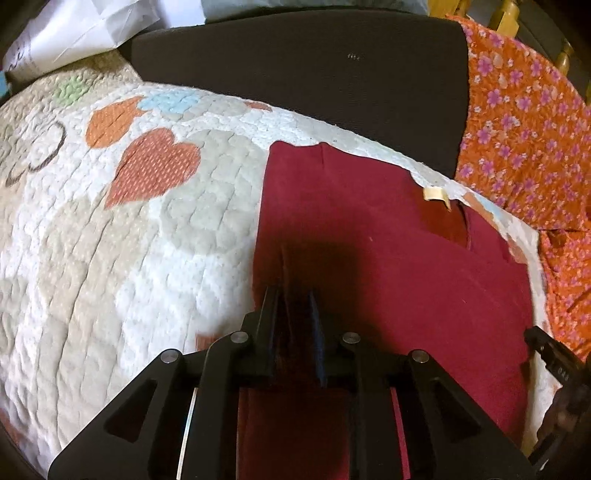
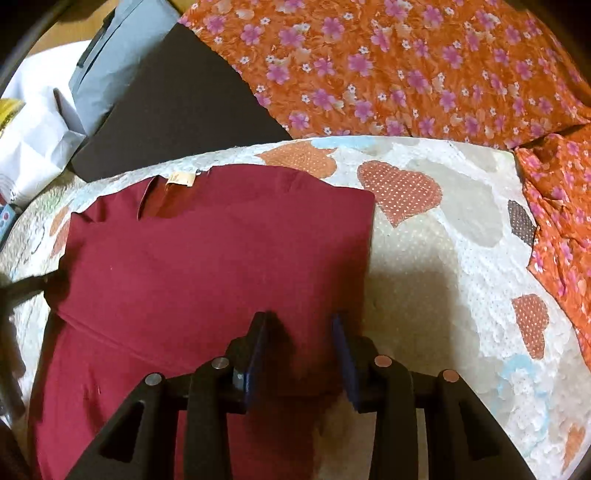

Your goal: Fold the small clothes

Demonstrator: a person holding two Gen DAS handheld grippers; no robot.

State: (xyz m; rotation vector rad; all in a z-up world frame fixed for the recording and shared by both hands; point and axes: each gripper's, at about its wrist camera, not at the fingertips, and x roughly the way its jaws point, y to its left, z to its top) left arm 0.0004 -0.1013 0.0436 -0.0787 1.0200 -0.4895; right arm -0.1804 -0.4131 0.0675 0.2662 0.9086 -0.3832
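Note:
A dark red garment (image 1: pixel 388 258) (image 2: pixel 203 258) lies folded flat on a quilt with heart patches (image 1: pixel 129 240) (image 2: pixel 443 277). Its neck label (image 1: pixel 436 194) (image 2: pixel 181 180) faces up at the far edge. My left gripper (image 1: pixel 293 295) is low over the garment's left part. A narrow gap shows between its pads, and a raised crease of red cloth runs into that gap. My right gripper (image 2: pixel 298 319) stands open just above the garment's right edge with nothing pinched. Each gripper shows at the margin of the other's view: right gripper (image 1: pixel 546 347), left gripper (image 2: pixel 29 284).
Orange flowered fabric (image 1: pixel 517 129) (image 2: pixel 406 66) lies crumpled beyond and to the right of the quilt. A dark brown flat pad (image 1: pixel 295 66) (image 2: pixel 177 110) sits behind the quilt. White paper (image 1: pixel 74 29) (image 2: pixel 33 140) and a grey bag (image 2: pixel 118 55) are at the far left.

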